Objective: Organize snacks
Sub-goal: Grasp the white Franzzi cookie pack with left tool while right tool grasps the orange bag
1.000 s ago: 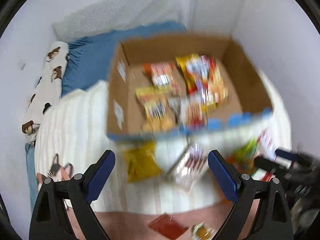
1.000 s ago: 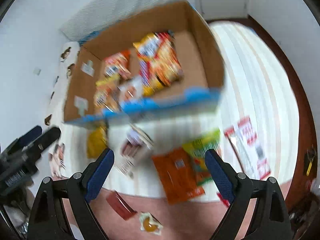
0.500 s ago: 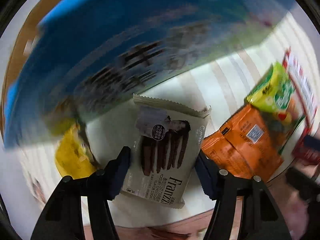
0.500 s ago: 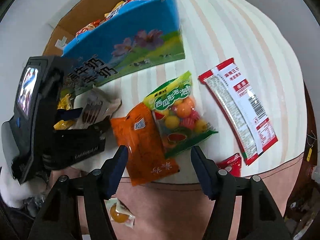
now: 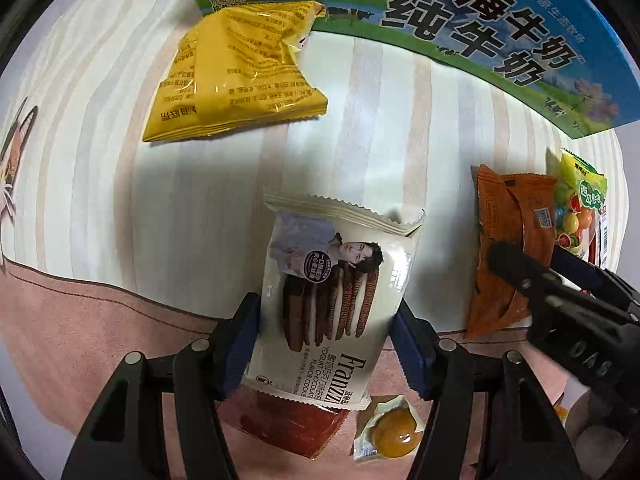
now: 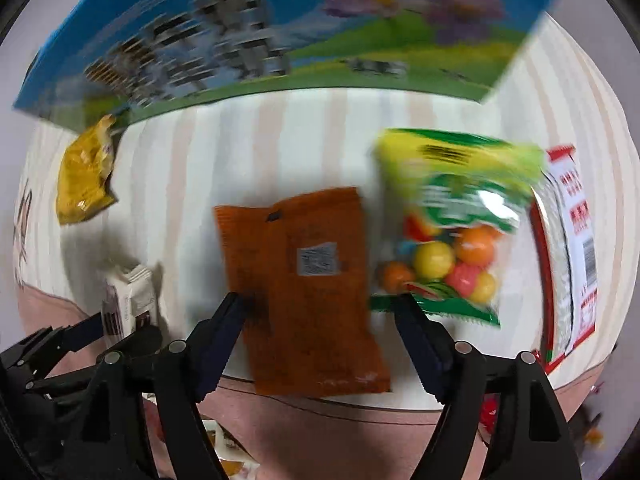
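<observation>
The left gripper is pointing down at the striped bedding, and its two blue pads are pressing on the sides of one cream cookie packet, which is lying lengthwise between them with its crimped top pointing away from the tongs. Its jaws have closed onto it in the last moment.

The right gripper is standing fairly wide over one orange packet. Its jaws have just been opening. The packet is lying between the fingers; the left pad is just at its edge, the right pad is clear of it, resting over the corner of one green bag of coloured candy balls.

Beyond the left tongs, one yellow packet is lying against the blue and green printed wall of one cardboard box. To the far right of the right tongs, one red and white packet is lying beside the candy bag.

Beneath the left tongs, on the pink cover, one dark red packet is sticking out from under the cookies, and one small wrapped sweet with an orange centre is lying just beside it.
</observation>
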### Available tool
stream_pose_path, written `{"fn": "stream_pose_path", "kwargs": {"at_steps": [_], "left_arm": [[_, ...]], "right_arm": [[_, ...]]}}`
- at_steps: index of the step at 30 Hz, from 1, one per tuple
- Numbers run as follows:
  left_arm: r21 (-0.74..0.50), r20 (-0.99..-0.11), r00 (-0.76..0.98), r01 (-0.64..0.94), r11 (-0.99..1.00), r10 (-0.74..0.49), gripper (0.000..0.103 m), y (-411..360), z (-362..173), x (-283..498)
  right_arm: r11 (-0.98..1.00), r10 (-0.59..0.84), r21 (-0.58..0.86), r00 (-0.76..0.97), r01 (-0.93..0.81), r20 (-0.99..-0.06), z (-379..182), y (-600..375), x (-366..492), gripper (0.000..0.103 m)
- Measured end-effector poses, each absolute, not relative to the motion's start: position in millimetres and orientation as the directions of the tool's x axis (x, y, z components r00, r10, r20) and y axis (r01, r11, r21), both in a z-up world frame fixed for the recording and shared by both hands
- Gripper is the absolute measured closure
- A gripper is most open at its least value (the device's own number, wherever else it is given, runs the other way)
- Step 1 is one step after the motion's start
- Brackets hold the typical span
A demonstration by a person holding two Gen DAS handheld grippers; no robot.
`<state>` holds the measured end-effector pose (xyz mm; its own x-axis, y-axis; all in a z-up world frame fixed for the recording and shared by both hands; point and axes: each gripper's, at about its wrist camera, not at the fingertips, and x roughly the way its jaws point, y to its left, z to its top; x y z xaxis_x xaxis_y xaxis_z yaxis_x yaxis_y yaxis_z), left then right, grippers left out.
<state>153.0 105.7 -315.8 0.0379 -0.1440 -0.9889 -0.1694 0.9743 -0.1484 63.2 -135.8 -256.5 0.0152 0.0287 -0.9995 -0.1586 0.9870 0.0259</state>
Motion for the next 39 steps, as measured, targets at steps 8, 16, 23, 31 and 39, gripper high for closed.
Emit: {"fn": "stream_pose_path", "kwargs": {"at_steps": [8, 16, 23, 31, 39], "left_arm": [[-0.128, -0.992, 0.039, -0.168, 0.977, -0.123, 0.042, 94, -329, 126], [-0.137, -0.989, -0.023, -0.162, 0.977, -0.143, 0.042, 93, -346, 93], [-0.114, -0.992, -0.037, -0.137, 0.984, -0.12, 0.042, 85, -364, 91], [-0.081, -0.996, -0.014, -0.124, 0.989, -0.084, 0.046, 62, -366, 84], [-0.102, -0.994, 0.055, -0.114, 0.988, -0.096, 0.048, 58, -333, 68]], "right_arm": [[0.994, 0.055, 0.055, -0.002, -0.094, -0.998, -260, -142, 31, 0.051], [0.979, 0.2, 0.193, -0.095, 0.07, -0.975, -267, -190, -39, 0.054], [0.98, 0.19, 0.183, -0.079, 0.083, -0.979, -277, -171, -49, 0.027], [0.998, 0.051, 0.051, -0.015, 0.033, -0.999, -292, -152, -64, 0.033], [0.993, 0.119, 0.119, 0.036, -0.005, -0.992, -256, -167, -106, 0.055]]}}
